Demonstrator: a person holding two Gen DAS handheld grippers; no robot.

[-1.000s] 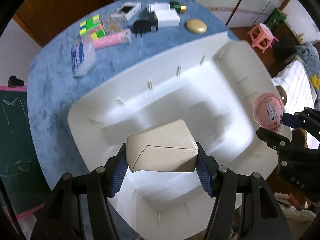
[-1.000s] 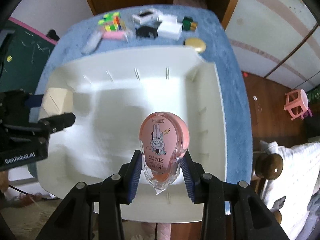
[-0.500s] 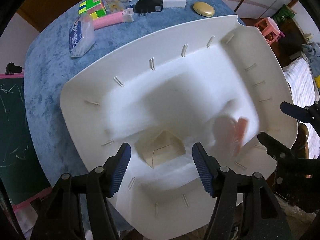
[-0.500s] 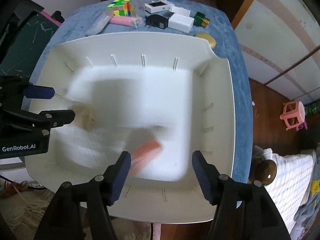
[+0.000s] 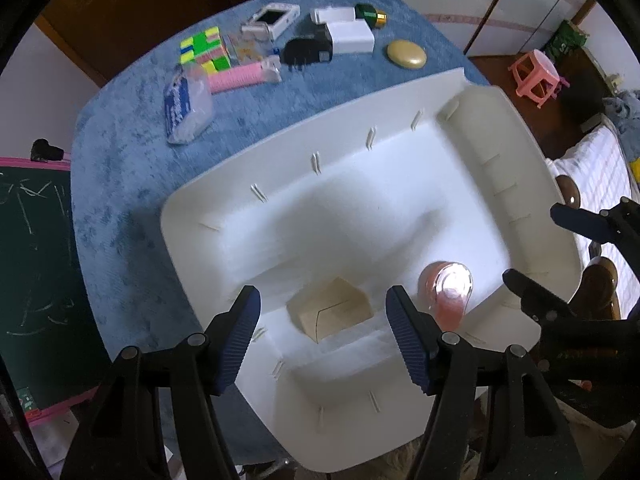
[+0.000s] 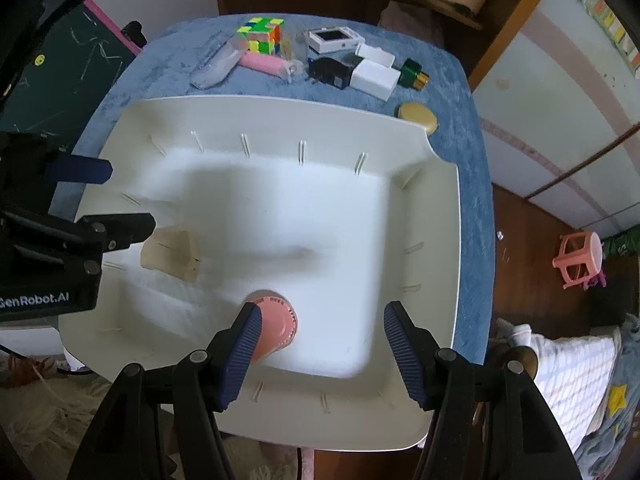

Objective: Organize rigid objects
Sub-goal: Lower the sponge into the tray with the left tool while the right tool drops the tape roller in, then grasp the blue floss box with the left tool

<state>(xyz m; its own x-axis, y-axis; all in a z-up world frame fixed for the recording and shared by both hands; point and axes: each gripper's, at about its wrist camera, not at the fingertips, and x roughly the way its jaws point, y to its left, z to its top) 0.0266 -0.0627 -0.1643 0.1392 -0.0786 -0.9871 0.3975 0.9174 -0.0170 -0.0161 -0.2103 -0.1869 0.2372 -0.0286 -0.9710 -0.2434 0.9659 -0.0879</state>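
A large white tray (image 5: 400, 108) (image 6: 444, 240) sits on a blue-covered table. A beige box (image 5: 330, 314) (image 6: 170, 254) lies in the tray, below my open, empty left gripper (image 5: 322, 330). A pink tape dispenser (image 5: 446, 290) (image 6: 274, 328) lies in the tray beside my open, empty right gripper (image 6: 320, 344), close to its left finger. The right gripper also shows at the right edge of the left wrist view (image 5: 540, 248). The left gripper shows at the left edge of the right wrist view (image 6: 120, 200).
Beyond the tray on the blue cloth (image 5: 120, 168) lie a Rubik's cube (image 5: 204, 50), a pink stick (image 5: 240, 76), a clear packet (image 5: 186, 106), a black charger (image 5: 306, 50), white boxes (image 5: 348, 36), a green bottle (image 5: 370, 14) and a gold disc (image 5: 406, 54). A pink stool (image 6: 578, 258) stands on the floor.
Both grippers opened and let go: the beige box and the pink tape dispenser dropped into the tray. Both grippers then drew back above the tray.
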